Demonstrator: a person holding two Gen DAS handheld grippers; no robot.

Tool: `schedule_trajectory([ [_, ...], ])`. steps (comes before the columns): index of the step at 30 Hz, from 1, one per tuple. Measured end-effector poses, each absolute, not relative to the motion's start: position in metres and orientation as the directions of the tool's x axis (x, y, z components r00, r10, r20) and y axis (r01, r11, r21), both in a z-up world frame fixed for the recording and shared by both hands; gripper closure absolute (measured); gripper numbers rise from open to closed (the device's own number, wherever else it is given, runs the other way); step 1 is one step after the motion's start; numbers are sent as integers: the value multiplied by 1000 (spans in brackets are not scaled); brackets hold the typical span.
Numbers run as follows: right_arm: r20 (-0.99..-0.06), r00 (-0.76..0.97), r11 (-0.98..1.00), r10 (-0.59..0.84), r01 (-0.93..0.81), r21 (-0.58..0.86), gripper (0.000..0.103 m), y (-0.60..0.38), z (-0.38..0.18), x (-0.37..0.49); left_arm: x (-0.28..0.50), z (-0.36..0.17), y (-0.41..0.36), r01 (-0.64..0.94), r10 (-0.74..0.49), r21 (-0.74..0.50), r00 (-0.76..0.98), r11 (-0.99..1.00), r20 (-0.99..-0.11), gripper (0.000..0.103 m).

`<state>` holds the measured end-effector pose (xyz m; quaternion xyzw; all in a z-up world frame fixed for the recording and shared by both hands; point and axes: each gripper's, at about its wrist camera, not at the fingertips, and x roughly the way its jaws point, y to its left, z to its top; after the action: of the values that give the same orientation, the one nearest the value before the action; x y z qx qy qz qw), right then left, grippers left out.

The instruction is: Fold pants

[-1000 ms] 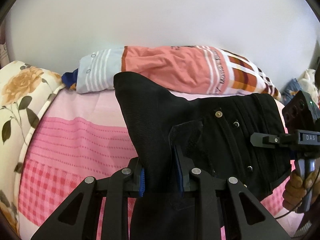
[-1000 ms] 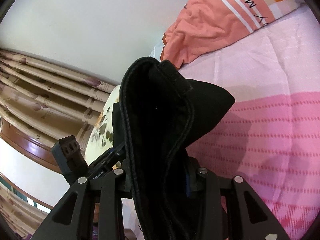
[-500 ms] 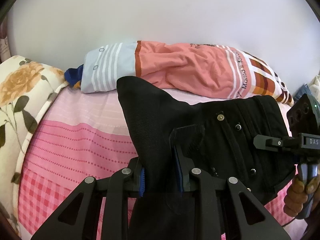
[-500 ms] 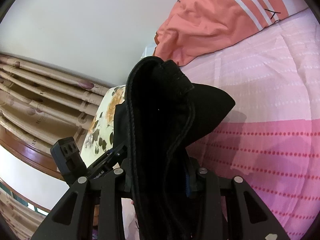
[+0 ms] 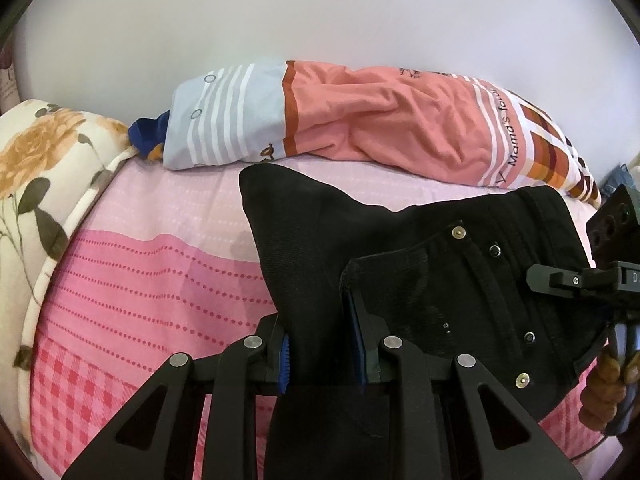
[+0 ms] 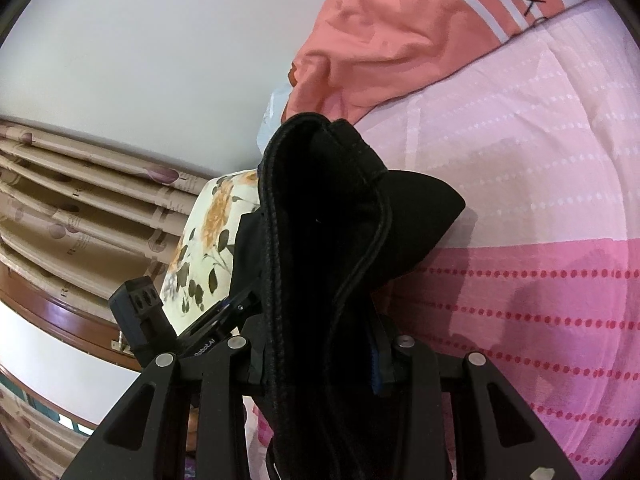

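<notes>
- The black pants (image 5: 400,264) hang over the pink bed sheet (image 5: 152,280), held up by both tongs; the waist end with its metal buttons faces the left wrist camera; the legs drop out of view at the bottom edge.
- The left gripper (image 5: 323,354) is closed on a thick fold of the pants; the cloth fills the gap between its blue pads and hides most of them.
- The right gripper (image 6: 320,364) is closed on the pants too; a tall black bunch stands up between its fingers and blocks the middle of that view; one finger pad is lost in the dark cloth.
- In the left wrist view the other gripper is cut off at the right edge; only part of the hand (image 5: 608,392) under it shows.
- A coral and striped pillow (image 5: 380,120) lies at the far side of the bed by the wall; the words on it are partly cut off.
- A flowered pillow (image 5: 36,168) sits at the left; a curtain (image 6: 80,208) shows behind it in the right wrist view.
</notes>
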<state>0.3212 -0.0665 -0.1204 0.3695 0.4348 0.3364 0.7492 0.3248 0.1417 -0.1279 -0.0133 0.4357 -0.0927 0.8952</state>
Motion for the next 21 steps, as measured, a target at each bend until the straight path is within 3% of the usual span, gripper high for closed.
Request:
schedule_trajectory([
  [4, -414, 397, 507, 819, -163, 846, 70, -69, -127, 319, 324, -133, 140, 157, -163, -84, 602, 984, -782, 77],
  [8, -412, 406, 502, 816, -144, 853, 66, -75, -135, 318, 324, -138, 142, 143, -133, -58, 602, 988, -787, 67],
  [11, -431, 421, 525, 798, -137, 840, 58, -80, -137, 317, 324, -144, 147, 124, -114, -49, 596, 991, -794, 61],
  [13, -431, 439, 525, 788, -114, 843, 46, -89, -142, 315, 324, -151, 153, 111, -100, -43, 588, 993, -803, 58],
  [17, -401, 481, 500, 779, -91, 861, 46, -111, -142, 303, 320, -156, 166, 83, -91, -51, 598, 995, -796, 37],
  [21, -412, 527, 529, 743, -87, 844, 46, -123, -133, 285, 315, -156, 179, 41, -77, -66, 612, 997, -787, 29],
])
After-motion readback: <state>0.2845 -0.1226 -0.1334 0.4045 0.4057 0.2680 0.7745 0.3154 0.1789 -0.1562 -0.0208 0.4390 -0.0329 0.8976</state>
